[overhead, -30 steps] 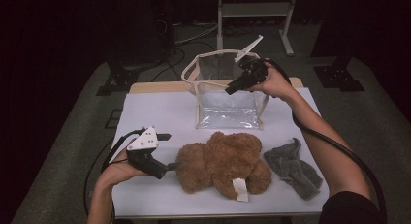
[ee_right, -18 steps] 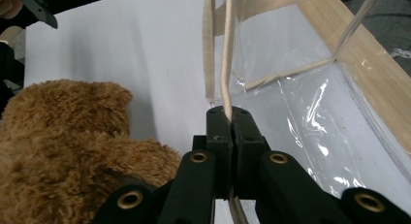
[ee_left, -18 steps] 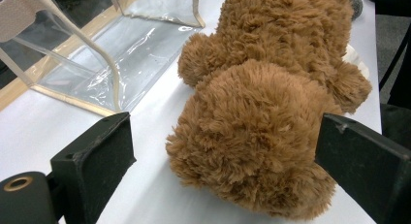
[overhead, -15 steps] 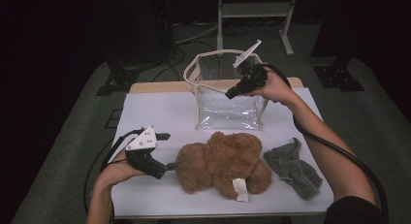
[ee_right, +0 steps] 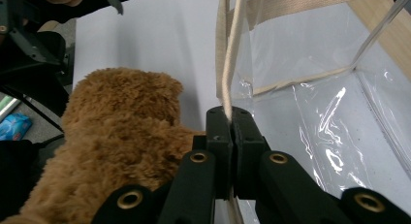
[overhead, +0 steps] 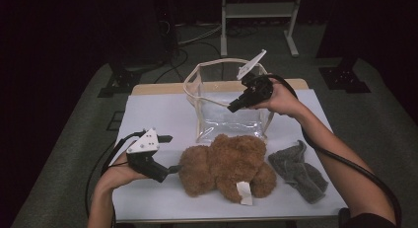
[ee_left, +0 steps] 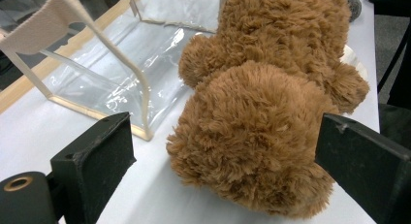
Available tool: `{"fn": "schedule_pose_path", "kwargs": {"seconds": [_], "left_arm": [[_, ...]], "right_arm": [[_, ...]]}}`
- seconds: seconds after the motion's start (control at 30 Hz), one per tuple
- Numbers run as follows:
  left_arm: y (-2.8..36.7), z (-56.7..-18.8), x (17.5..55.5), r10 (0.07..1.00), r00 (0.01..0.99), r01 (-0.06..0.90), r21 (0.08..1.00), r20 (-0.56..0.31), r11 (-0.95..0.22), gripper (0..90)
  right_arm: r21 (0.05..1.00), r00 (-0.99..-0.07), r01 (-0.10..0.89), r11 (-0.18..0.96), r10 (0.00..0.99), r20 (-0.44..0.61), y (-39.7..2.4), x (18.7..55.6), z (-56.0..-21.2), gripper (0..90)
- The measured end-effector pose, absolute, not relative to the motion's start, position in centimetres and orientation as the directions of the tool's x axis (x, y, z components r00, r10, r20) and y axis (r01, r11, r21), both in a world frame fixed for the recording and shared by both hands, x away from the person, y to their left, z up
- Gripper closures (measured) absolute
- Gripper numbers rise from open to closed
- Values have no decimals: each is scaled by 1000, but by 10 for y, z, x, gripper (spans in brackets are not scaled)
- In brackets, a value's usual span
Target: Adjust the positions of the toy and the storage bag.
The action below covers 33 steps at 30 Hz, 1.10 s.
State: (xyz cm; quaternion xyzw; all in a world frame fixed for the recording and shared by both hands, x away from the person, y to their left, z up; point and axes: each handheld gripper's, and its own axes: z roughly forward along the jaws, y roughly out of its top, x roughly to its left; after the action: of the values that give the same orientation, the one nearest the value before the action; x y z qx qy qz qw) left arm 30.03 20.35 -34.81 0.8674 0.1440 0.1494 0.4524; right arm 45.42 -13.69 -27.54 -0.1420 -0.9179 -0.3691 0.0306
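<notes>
The teddy bear is lying at six o'clock, soft and light, best gripped at its head. The left gripper is straddling it, jaws wide; the right gripper is pinching the clear bag's rim, flimsy and collapsible.

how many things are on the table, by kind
teddy bear: 1
clear bag: 1
grey cloth: 1
total: 3
</notes>
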Motion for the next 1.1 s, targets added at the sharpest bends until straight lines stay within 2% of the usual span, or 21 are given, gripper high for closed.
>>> {"fn": "schedule_pose_path", "kwargs": {"seconds": [0.53,0.57,0.7,0.8,0.93,1.1], "left_arm": [[204,-347,300,385,913,110,829,133,-548,61],[204,-347,300,386,913,110,829,133,-548,61],[205,-347,300,385,913,107,830,136,-548,60],[205,-347,300,387,912,108,832,135,-544,60],[206,-347,301,386,912,108,830,136,-547,60],[207,-347,301,389,912,112,831,132,-545,60]], "right_arm": [[668,-959,283,688,222,178,-137,432,-277,864],[675,-958,286,680,225,180,-138,434,-278,836],[709,-958,284,646,227,177,-143,435,-273,604],[740,-961,267,618,224,160,-145,431,-264,491],[766,-968,239,596,213,136,-148,421,-249,410],[785,-980,184,592,172,100,-146,401,-241,365]]}}
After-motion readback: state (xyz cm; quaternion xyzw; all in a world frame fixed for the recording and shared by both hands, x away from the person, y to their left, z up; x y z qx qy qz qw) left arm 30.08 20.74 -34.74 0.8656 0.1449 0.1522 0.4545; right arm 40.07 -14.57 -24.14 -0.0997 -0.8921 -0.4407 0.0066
